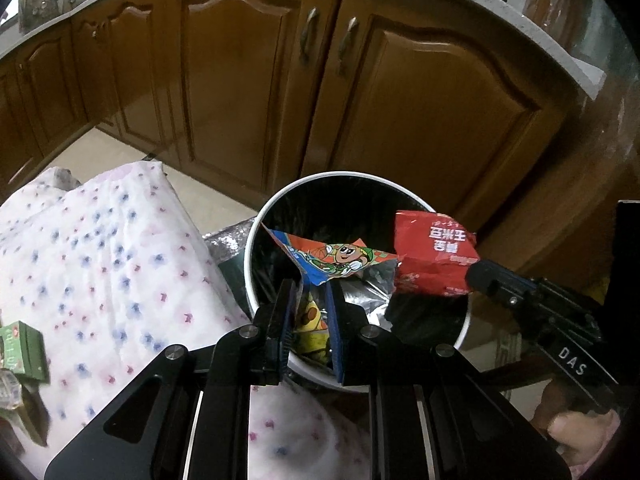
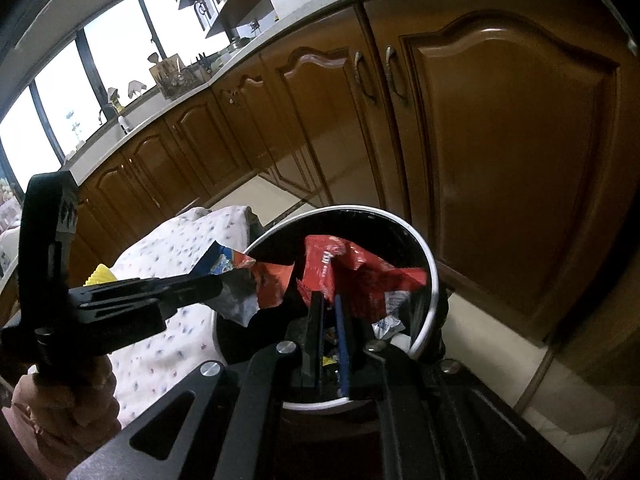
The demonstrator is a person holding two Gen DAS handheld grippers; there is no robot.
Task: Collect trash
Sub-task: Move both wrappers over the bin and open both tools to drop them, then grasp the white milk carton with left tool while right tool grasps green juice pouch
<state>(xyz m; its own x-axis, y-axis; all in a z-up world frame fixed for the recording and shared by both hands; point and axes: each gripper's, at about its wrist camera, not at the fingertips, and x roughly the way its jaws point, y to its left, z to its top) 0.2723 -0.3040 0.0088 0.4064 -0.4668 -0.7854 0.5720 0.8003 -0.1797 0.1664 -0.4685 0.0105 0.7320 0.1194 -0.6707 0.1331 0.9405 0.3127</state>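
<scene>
A round bin (image 1: 256, 240) with a white rim and black liner stands below both grippers; it also shows in the right wrist view (image 2: 430, 280). My left gripper (image 1: 310, 288) is shut on an orange cartoon snack wrapper (image 1: 336, 258) held over the bin's mouth. My right gripper (image 2: 328, 300) is shut on a red snack bag (image 2: 360, 276), also over the bin. In the left wrist view the red bag (image 1: 432, 252) hangs from the right gripper's tip (image 1: 474, 276). In the right wrist view the left gripper's tip (image 2: 212, 290) holds the orange wrapper (image 2: 256, 280).
A table with a white flowered cloth (image 1: 100, 248) lies left of the bin. A green box (image 1: 24, 344) and other small litter sit at the table's left edge. Brown wooden cabinets (image 1: 240, 80) under a pale counter stand behind the bin.
</scene>
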